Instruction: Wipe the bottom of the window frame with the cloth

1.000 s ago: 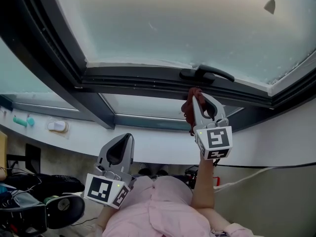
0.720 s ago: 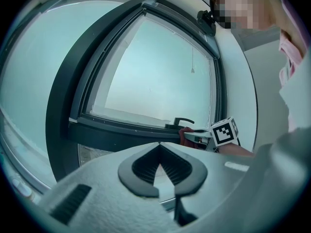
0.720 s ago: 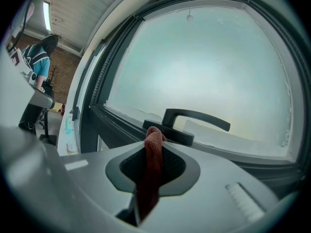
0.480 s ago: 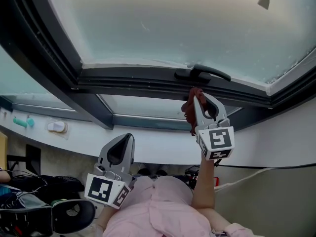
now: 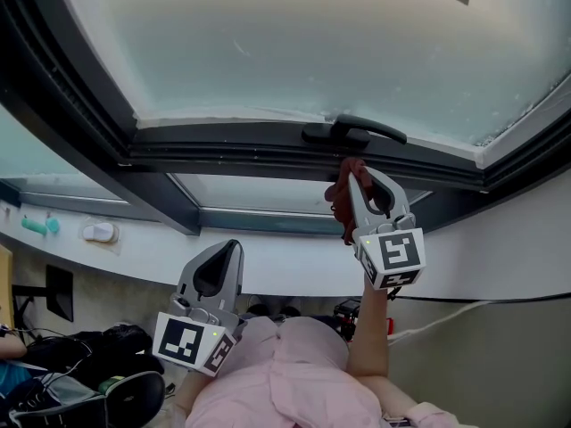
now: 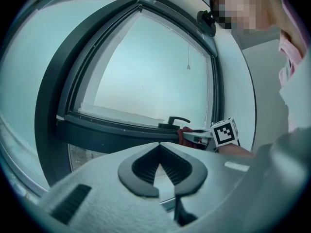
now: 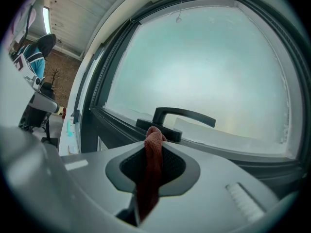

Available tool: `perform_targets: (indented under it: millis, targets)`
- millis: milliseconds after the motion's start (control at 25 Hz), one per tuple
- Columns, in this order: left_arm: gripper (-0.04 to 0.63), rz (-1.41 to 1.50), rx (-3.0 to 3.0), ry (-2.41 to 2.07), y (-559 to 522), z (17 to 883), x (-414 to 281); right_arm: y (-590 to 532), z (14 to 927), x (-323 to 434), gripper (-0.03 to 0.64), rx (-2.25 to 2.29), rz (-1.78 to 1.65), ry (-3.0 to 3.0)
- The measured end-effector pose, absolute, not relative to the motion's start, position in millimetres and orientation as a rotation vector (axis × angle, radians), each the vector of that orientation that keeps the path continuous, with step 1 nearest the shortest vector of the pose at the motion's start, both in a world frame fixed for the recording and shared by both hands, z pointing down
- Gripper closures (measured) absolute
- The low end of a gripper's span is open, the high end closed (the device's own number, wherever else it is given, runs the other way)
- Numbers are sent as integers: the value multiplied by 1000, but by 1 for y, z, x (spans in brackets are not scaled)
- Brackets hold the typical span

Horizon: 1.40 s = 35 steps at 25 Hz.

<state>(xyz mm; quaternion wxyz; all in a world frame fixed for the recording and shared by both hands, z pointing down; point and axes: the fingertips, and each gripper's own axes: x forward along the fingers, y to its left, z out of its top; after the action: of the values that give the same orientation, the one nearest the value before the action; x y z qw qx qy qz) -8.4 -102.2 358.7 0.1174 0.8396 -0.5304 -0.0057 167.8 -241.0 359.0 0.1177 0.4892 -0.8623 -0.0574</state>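
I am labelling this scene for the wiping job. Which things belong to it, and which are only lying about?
For the job: dark red cloth, shut in the right gripper; dark grey window frame.
Not in use: black window handle; small teal object; small white object; left gripper, shut and empty.

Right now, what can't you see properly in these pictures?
Whether the cloth touches the window frame: head view, the right claw covers that spot.
The cloth's lower end: right gripper view, it runs down inside the claw.
The teal thing and white thing on the sill: head view, too small to name.
Outdoors: every view, the glass is hazy.
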Motion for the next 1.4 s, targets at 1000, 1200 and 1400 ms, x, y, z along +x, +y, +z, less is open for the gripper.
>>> perform_targets:
  millis: [1000,1200,1400]
  targets:
    - [597,-15,2510,-1481,-113,357,40,-243,359,230,568,1522,-156,-2473]
    - [597,-17,2515,-1476,-114,357,50,-244,360,245,568,1539,-154,-2460]
    - [597,-19,2518,-1476,-114,357,61,-244,359,259,567,1552,-155,-2457]
